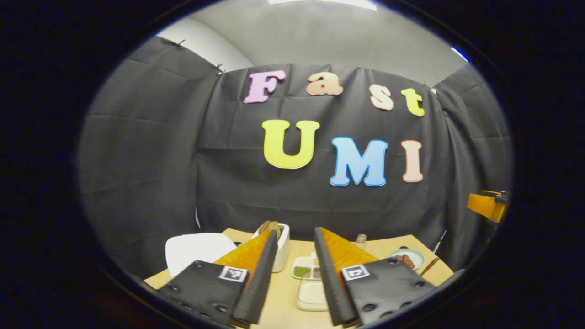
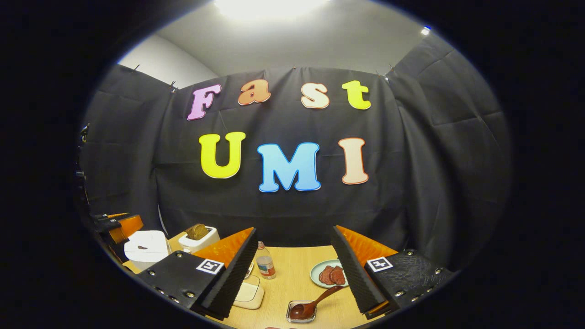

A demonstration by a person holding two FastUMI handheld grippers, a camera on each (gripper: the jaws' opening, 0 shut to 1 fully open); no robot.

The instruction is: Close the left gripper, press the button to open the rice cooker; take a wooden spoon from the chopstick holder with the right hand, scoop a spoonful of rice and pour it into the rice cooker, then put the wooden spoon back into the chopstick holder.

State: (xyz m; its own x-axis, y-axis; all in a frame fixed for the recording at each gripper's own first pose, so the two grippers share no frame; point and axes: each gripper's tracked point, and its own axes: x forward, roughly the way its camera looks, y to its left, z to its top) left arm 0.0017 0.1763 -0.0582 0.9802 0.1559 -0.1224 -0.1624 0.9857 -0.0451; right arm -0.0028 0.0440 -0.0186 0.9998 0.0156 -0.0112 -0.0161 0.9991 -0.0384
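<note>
Your rice cooker [image 1: 196,251] sits ahead and to the left of your left gripper [image 1: 295,269], on the wooden table [image 1: 283,297], lid down. That gripper's fingers stand apart with nothing between them, so the first risk is plain: if you go in for the button like this, a spread finger may slide past it or catch the lid edge. Bring the fingers together before you press. I can't make out the button from here.

Just past the left finger stands a white toaster [image 1: 279,244] with bread in it, close beside the cooker, so a wide swing could knock it.

Your right gripper [image 2: 292,269] is also spread and holds nothing. Below and ahead of it, between its fingers, the wooden spoon [image 2: 315,301] lies with its bowl in a small clear dish [image 2: 300,312], bowl nearest you. Its long axis runs up and to the right, the handle tip pointing toward the plate [image 2: 320,269] of reddish slices. Grab the handle too near that tip and the bowl may drag the dish along. The small bottle [image 2: 265,260] near your left finger could tip too.
</note>
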